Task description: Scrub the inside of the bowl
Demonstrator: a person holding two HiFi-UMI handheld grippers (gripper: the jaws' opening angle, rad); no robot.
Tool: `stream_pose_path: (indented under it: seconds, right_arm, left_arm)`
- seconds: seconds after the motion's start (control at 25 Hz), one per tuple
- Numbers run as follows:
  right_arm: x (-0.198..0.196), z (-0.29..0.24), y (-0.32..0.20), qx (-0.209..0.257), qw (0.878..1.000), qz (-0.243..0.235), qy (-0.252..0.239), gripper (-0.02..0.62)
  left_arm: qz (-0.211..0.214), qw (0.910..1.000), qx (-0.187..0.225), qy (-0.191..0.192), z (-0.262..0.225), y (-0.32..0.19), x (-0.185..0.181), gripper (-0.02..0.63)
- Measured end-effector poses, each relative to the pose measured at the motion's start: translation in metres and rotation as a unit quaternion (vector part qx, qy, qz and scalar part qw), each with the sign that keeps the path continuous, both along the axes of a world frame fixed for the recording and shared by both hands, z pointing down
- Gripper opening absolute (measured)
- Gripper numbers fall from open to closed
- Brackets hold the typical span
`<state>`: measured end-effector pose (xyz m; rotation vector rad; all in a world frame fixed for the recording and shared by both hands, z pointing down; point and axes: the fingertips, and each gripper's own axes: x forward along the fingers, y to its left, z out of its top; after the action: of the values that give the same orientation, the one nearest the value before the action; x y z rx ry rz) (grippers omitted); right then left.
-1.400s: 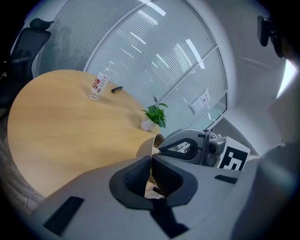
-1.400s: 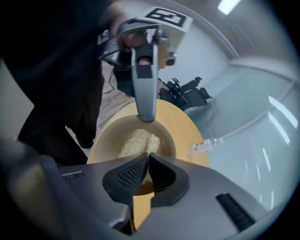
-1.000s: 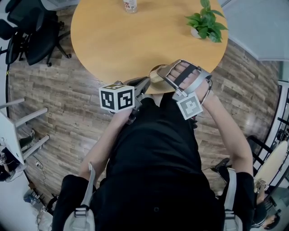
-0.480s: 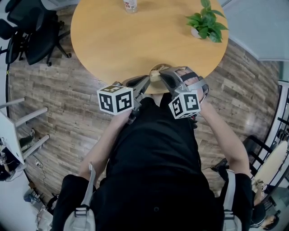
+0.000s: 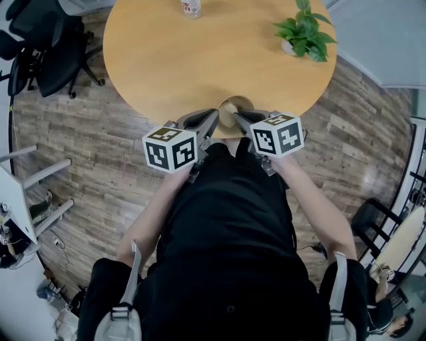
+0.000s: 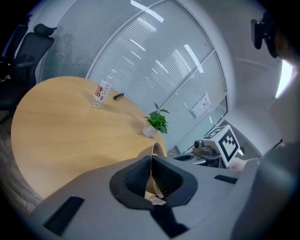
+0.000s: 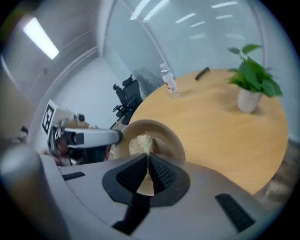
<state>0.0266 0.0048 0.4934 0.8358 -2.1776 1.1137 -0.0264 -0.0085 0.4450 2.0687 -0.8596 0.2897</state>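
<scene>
Jaws of the left gripper [image 6: 151,161] are pressed nearly together on the thin rim of the bowl [image 6: 157,149], their ribbed black pads pinching the wall from both sides. The right gripper [image 7: 147,161] is likewise closed, on a pale fibrous scrubber [image 7: 139,143] whose tuft sticks out past the pads and sits inside the bowl [image 7: 165,134]. From the head view, the 2 grippers meet over the bowl [image 5: 229,108] just in front of the person's body, the left gripper [image 5: 214,116] at its left edge and the right gripper [image 5: 237,116] at its right.

The bowl stands at the near edge of the round table [image 5: 200,60]. It is tan, smooth and thin-walled, rounded and fairly shallow. It looks light and rigid, so scrubbing could make it skid or tip on the slick top. A rim pinch on the side opposite the scrubbing hand seems the sensible hold. The scrubber looks soft and springy, like loofah, and should squash against the curved wall.

Farther off, the tabletop is pale matte wood. A small potted plant [image 5: 303,30] in a white pot stands at its far right and a clear bottle [image 5: 192,6] at its far edge. Beyond the table's left side, 2 black office chairs [image 5: 46,46] stand on the plank floor [image 5: 100,153].
</scene>
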Motion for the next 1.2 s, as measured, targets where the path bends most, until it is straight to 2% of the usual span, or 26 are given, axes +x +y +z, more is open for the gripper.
stream_pose_path:
  seconds: [0.08, 0.16, 0.24, 0.44, 0.72, 0.8, 0.96, 1.2]
  right_arm:
    - [-0.004, 0.0, 0.003, -0.067, 0.994, 0.06, -0.063, 0.025]
    - [-0.006, -0.001, 0.003, -0.119, 0.98, 0.109, -0.116, 0.025]
    - [-0.006, -0.004, 0.002, -0.15, 0.965, 0.147, -0.159, 0.025]
    - [-0.006, -0.013, -0.001, -0.185, 0.937, 0.196, -0.223, 0.025]
    - [-0.004, -0.018, -0.007, -0.212, 0.906, 0.24, -0.276, 0.025]
    - [0.001, -0.017, -0.008, -0.208, 0.905, 0.246, -0.277, 0.025]
    - [-0.002, -0.02, -0.005, -0.189, 0.921, 0.225, -0.255, 0.025]
    - [-0.004, -0.023, -0.005, -0.18, 0.928, 0.202, -0.255, 0.025]
  left_arm:
    - [-0.004, 1.0, 0.005, -0.002, -0.001, -0.001, -0.002, 0.02]
    - [-0.008, 0.9999, 0.005, -0.003, 0.0, -0.003, -0.004, 0.02]
    - [-0.012, 0.9999, 0.004, -0.003, 0.001, -0.003, -0.005, 0.02]
    - [-0.017, 0.9998, 0.003, -0.003, 0.002, -0.004, -0.008, 0.018]
    - [-0.027, 0.9996, -0.002, -0.007, 0.006, -0.006, -0.013, 0.015]
    - [-0.028, 0.9996, -0.002, -0.004, 0.006, -0.005, -0.012, 0.015]
    - [-0.025, 0.9997, -0.002, -0.003, 0.006, -0.004, -0.012, 0.014]
    - [-0.027, 0.9996, -0.008, 0.003, 0.006, -0.005, -0.011, 0.015]
